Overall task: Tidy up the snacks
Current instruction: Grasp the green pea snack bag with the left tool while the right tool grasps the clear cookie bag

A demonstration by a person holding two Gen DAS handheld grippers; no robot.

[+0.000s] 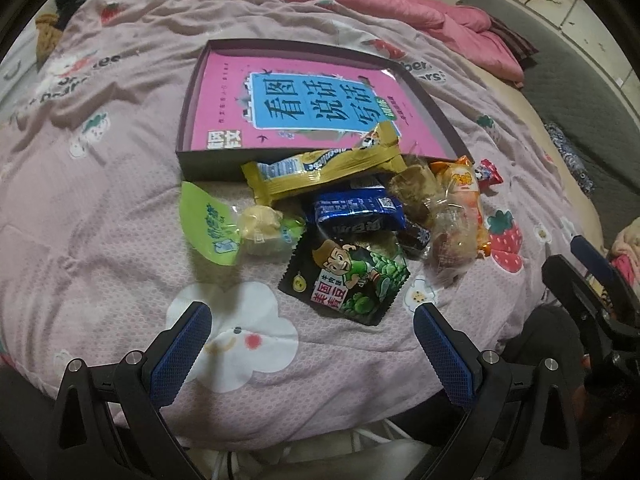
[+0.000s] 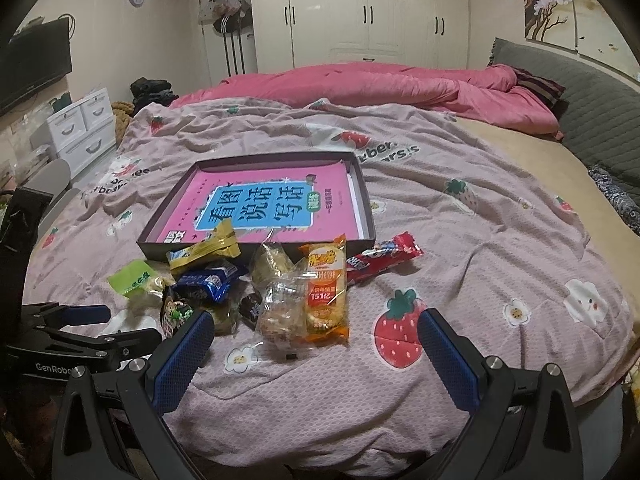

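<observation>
A heap of snack packets lies on the pink bedspread in front of a shallow dark box [image 1: 185, 136] [image 2: 366, 204] that holds a pink and blue book [image 1: 312, 108] [image 2: 260, 206]. The heap has a yellow bar [image 1: 320, 172] [image 2: 208, 252], a blue packet [image 1: 356, 212] [image 2: 208, 282], a black and green pea packet [image 1: 348, 280], a green packet [image 1: 208, 228] [image 2: 132, 278], an orange packet [image 2: 326, 292] and a red bar [image 2: 384, 256]. My left gripper [image 1: 312, 340] is open just short of the pea packet. My right gripper [image 2: 314, 344] is open, near the orange packet.
The bed carries a rumpled pink duvet [image 2: 360, 84] at the far side and a grey headboard [image 2: 592, 92] on the right. White drawers [image 2: 80, 128] stand left of the bed. The other gripper shows at the right edge of the left wrist view [image 1: 592, 304].
</observation>
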